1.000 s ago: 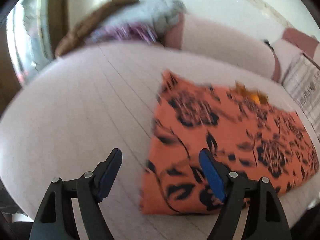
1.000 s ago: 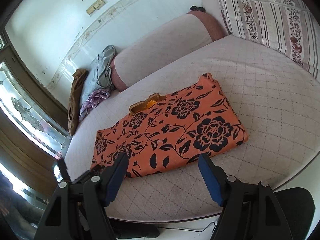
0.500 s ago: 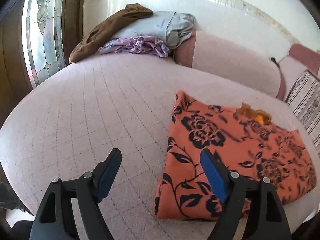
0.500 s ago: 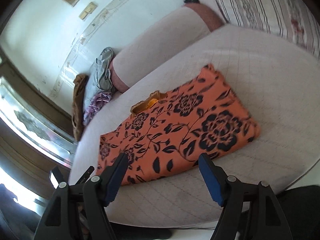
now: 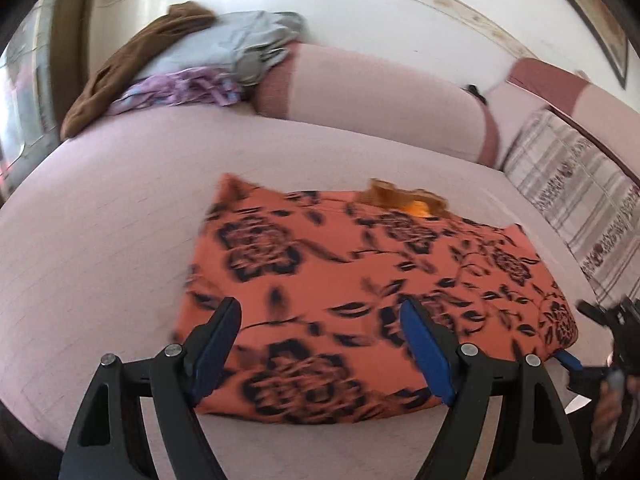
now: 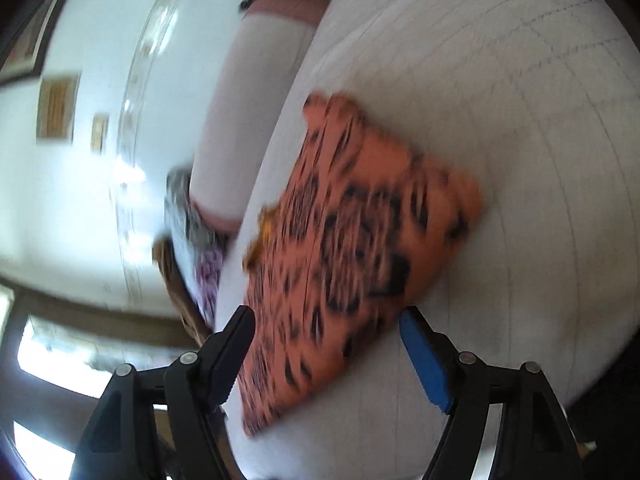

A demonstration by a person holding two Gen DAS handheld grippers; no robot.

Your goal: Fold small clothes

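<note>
1. Left gripper: jaws spread wide, grasping nothing; both blue-padded fingers frame the near part of the cloth at 6 o'clock in the left wrist view.
2. Right gripper: jaws likewise parted and empty; this view is tilted and motion-blurred. Part of this tool shows at 4 o'clock in the left wrist view, just beside the cloth's right corner.
3. Orange floral garment: folded into a flat rectangle, lying on the quilted bed. It extends from between the left fingers toward 12 and 2 o'clock. In the right wrist view it runs from between the fingers toward 12 o'clock.
4. Pink bolster: at 12 o'clock, beyond the garment, against the wall.
5. Clothes pile: brown, grey and purple items at 11 o'clock.
6. Striped pillow: at 2 o'clock.
</note>
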